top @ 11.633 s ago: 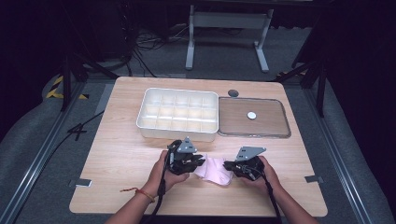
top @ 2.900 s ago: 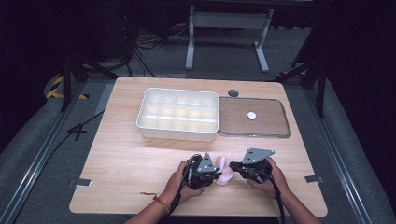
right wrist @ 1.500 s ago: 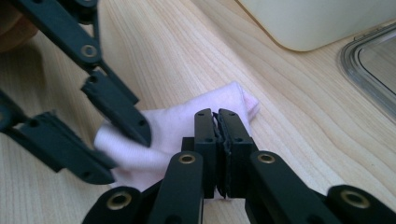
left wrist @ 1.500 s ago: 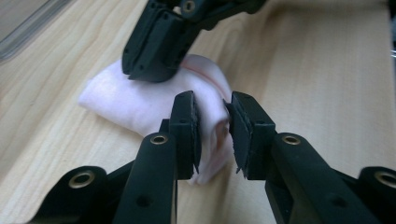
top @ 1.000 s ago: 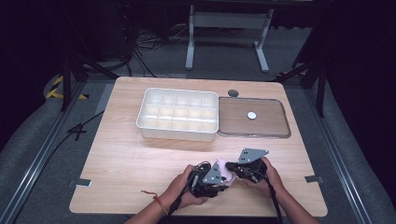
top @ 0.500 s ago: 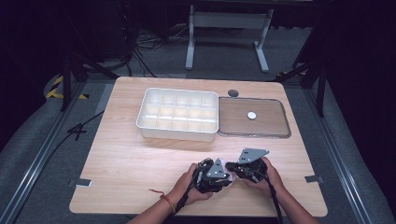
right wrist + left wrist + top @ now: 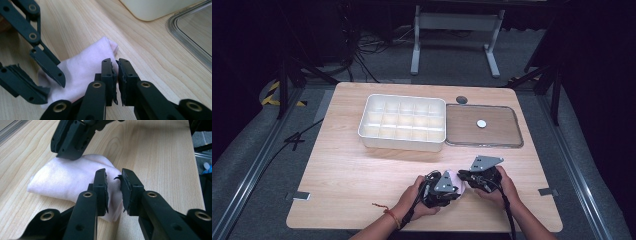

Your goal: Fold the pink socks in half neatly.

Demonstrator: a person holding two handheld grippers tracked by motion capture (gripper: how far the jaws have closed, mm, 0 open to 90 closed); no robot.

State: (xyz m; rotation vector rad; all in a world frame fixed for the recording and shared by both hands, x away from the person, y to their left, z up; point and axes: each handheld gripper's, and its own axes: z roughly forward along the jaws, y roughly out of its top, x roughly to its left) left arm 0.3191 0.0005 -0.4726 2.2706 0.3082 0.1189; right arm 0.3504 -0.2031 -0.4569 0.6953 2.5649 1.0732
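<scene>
A pale pink cloth [image 7: 458,175] lies folded small on the wooden table near its front edge, between my two grippers. In the left gripper view the cloth [image 7: 62,177] bulges up between the pads of my left gripper [image 7: 113,182], whose jaws have just been closing on a fold at its near corner. My right gripper [image 7: 117,67] pinches the cloth [image 7: 85,65] at its edge through a thin slit, the jaws having eased a little. From above, the left gripper [image 7: 456,189] and right gripper [image 7: 463,178] point at each other, almost touching.
A white compartment tray [image 7: 404,122] stands at mid-table, with a flat metal-rimmed lid [image 7: 484,145] to its right bearing a small white disc [image 7: 481,123]. A dark round knob [image 7: 461,99] sits behind them. Bare wood lies left of my hands.
The left gripper has moved right, close to the right one, and the cloth, once spread between them, is now bunched small. Over the last second little has shifted.
</scene>
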